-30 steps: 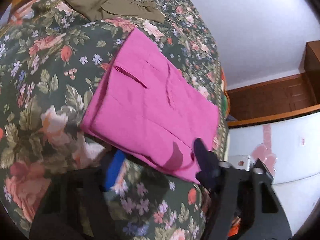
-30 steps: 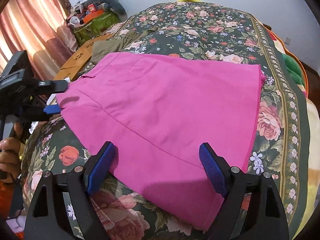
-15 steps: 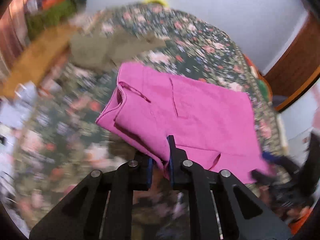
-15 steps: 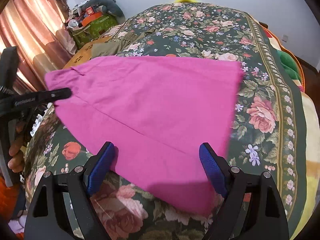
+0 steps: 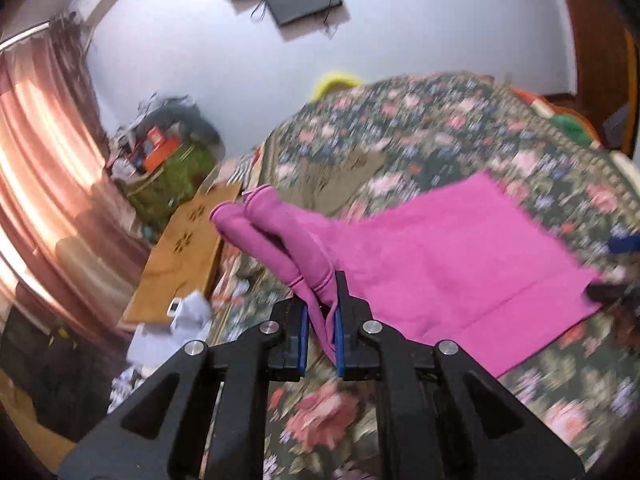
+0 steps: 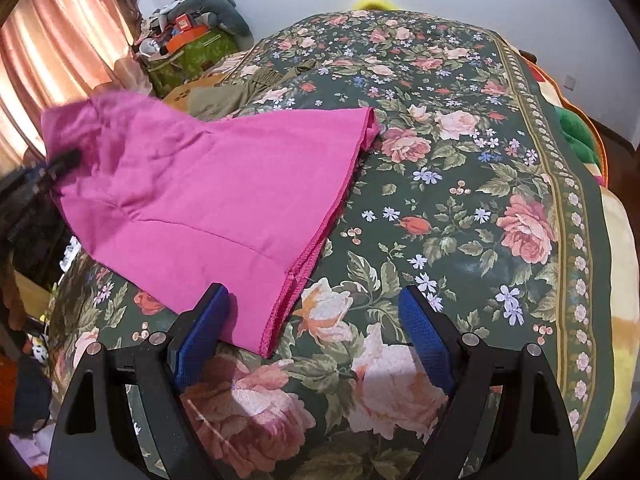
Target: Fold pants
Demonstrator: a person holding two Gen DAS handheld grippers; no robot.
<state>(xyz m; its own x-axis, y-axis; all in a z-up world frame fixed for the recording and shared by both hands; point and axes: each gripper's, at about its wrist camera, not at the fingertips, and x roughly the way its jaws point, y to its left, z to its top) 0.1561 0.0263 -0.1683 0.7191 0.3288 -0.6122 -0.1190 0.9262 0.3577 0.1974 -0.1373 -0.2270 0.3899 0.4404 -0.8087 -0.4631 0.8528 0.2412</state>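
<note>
Left wrist view: pink pants [image 5: 452, 256] lie half-folded on the floral bed [image 5: 440, 128] by its near edge, one bunched end lifted in the left gripper [image 5: 320, 332] jaws clamped on it, right gripper [image 6: 312, 344] jaws wide apart, empty.

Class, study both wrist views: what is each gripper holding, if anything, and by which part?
The left gripper is shut on the pink pants, pinching a bunched edge at one end. The right gripper is open and holds nothing, hovering over the floral bedspread.
</note>
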